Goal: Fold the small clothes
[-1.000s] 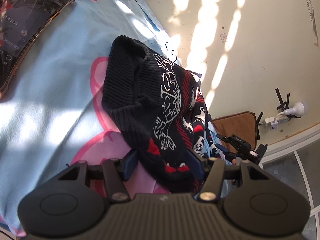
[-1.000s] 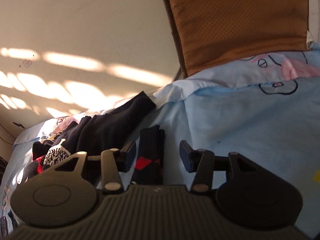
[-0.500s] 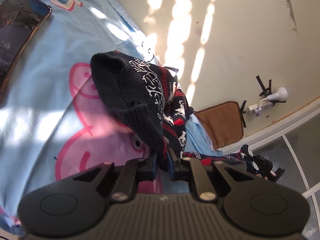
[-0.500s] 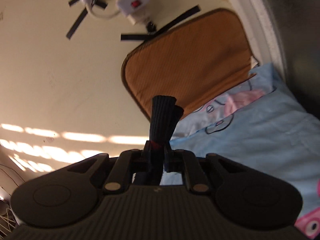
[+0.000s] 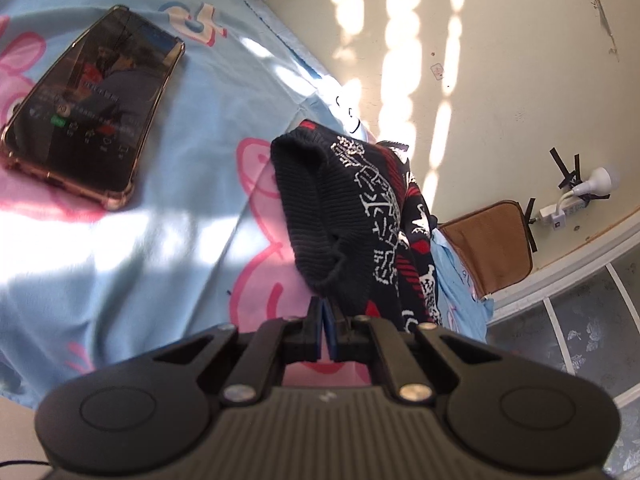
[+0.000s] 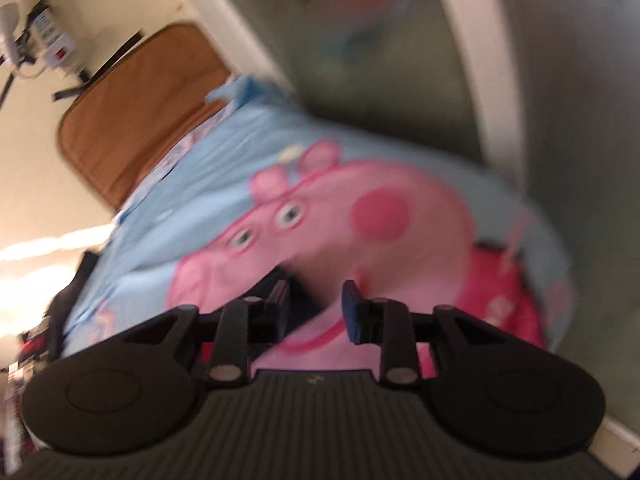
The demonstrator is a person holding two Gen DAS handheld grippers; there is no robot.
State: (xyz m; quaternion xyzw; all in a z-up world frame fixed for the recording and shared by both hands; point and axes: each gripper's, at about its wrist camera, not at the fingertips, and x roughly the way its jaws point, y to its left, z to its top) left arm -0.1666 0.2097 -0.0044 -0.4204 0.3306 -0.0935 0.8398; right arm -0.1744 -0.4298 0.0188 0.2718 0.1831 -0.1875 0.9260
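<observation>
A dark navy knitted sweater with white and red patterns lies bunched on a light blue bedsheet printed with pink cartoon pigs. My left gripper is shut on the sweater's near ribbed edge, and the fabric puckers toward its tips. In the blurred right wrist view my right gripper has its jaws opening. A dark sleeve end lies on the pig print just behind the left finger and is not pinched. More of the sweater shows at the far left.
A phone in a gold case lies on the sheet at the left. A brown cushion leans on the cream wall past the bed's end, under a taped power strip. Tiled floor lies beyond the bed's edge.
My left gripper closed on the sweater's edge and drew back slightly. My right gripper shut on the sleeve cuff, swung it quickly across the bed, and has now parted its jaws.
</observation>
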